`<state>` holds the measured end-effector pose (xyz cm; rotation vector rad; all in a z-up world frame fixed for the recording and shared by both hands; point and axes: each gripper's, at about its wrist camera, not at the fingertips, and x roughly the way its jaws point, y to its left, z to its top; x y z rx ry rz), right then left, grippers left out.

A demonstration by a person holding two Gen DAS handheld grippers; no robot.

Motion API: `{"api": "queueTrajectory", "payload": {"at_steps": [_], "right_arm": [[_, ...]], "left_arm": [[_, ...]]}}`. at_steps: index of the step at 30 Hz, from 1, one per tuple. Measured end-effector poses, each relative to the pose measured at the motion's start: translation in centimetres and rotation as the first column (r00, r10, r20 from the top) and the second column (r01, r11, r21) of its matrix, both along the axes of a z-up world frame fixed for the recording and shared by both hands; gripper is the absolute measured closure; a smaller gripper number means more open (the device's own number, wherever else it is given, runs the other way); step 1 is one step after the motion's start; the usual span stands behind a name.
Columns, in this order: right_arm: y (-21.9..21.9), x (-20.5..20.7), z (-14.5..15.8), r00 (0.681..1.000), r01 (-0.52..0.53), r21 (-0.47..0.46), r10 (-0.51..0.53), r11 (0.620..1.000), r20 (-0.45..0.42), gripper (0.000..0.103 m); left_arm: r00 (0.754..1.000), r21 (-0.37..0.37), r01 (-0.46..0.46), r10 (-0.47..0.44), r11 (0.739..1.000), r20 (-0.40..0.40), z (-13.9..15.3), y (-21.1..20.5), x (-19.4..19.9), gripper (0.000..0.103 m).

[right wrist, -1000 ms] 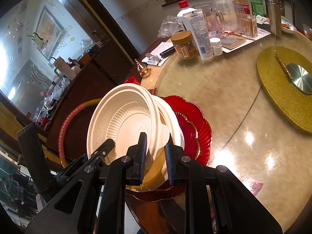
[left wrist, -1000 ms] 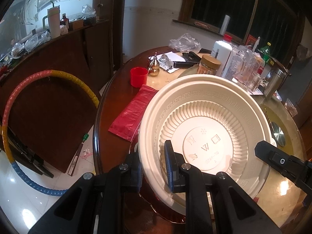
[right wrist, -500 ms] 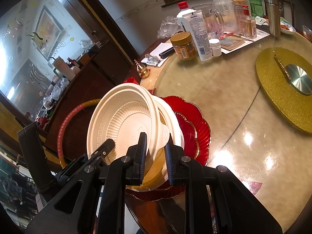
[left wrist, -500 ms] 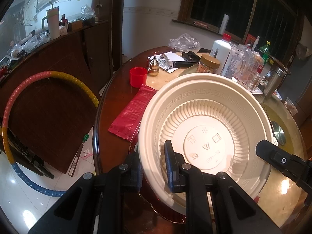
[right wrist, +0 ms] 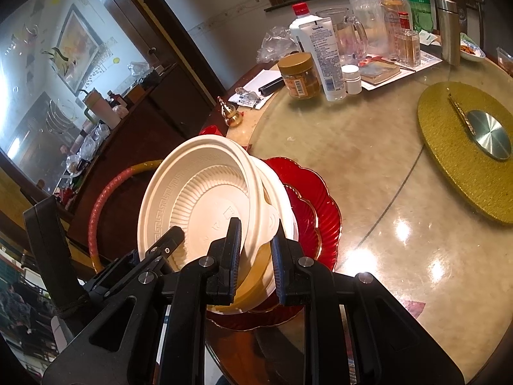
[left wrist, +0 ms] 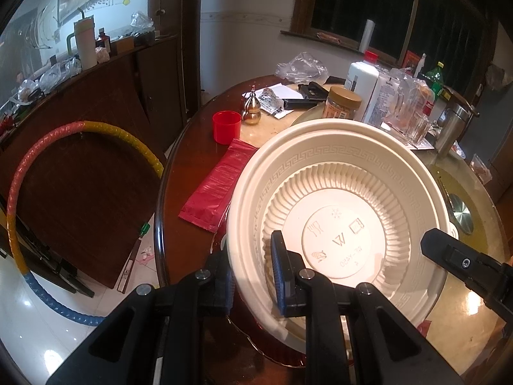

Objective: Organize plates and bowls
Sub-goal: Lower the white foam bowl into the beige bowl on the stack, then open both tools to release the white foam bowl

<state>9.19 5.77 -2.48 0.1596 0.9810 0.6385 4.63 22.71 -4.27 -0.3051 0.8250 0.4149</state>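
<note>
2 grippers clamp 1 tilted cream bowl's rim – table edge close beside

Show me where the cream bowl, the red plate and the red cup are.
cream bowl (left wrist: 340,240): left wrist view, on its flat inner base.
red plate (right wrist: 323,199): right wrist view, on its scalloped rim.
red cup (left wrist: 226,127): left wrist view, on its side wall.

Open glass tabletop at 1–3 o'clock of red plates, passable. Gold turntable further at 2 o'clock. Bottle/jar cluster blocks 12 o'clock far edge. L view: red cup, red packet at 10–11 o'clock of tilted cream bowl. Hoop off table, 9 o'clock.
</note>
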Motion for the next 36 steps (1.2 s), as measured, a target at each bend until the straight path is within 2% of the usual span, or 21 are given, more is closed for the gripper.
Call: {"api": "queueTrajectory", "payload": {"at_steps": [17, 18, 19, 21, 34, 35, 36], "right_arm": [[0.2, -0.4, 0.5, 1.0, 0.01, -0.024, -0.009, 1.0, 0.02, 0.084], [0.3, -0.5, 0.6, 0.999, 0.013, -0.033, -0.012, 0.999, 0.03, 0.084], [0.3, -0.5, 0.7, 0.999, 0.015, -0.038, -0.014, 0.999, 0.037, 0.084], [0.3, -0.5, 0.7, 0.999, 0.014, -0.039, -0.013, 0.999, 0.031, 0.084], [0.2, -0.6, 1.0, 0.999, 0.02, -0.055, -0.017, 0.998, 0.041, 0.084], [0.3, -0.6, 1.1, 0.999, 0.019, -0.061, -0.016, 0.998, 0.042, 0.083], [0.3, -0.6, 1.1, 0.999, 0.016, -0.065, -0.014, 0.998, 0.044, 0.076]], "left_arm": [[1.0, 0.018, 0.008, -0.008, 1.0, -0.007, 0.4, 0.0, 0.3, 0.082], [1.0, 0.022, 0.01, -0.009, 1.0, -0.01, 0.4, -0.1, 0.4, 0.077], [1.0, 0.028, 0.01, -0.01, 1.0, -0.012, 0.5, -0.1, 0.4, 0.065], [1.0, 0.036, 0.005, -0.006, 0.999, 0.006, 0.7, 0.0, 0.2, 0.054], [1.0, 0.06, 0.019, -0.02, 0.998, 0.008, 1.2, -0.4, 0.2, 0.053], [1.0, 0.061, 0.022, -0.022, 0.998, 0.007, 1.2, -0.4, 0.1, 0.051], [1.0, 0.063, 0.025, -0.026, 0.998, 0.009, 1.3, -0.5, 0.1, 0.048]]}}
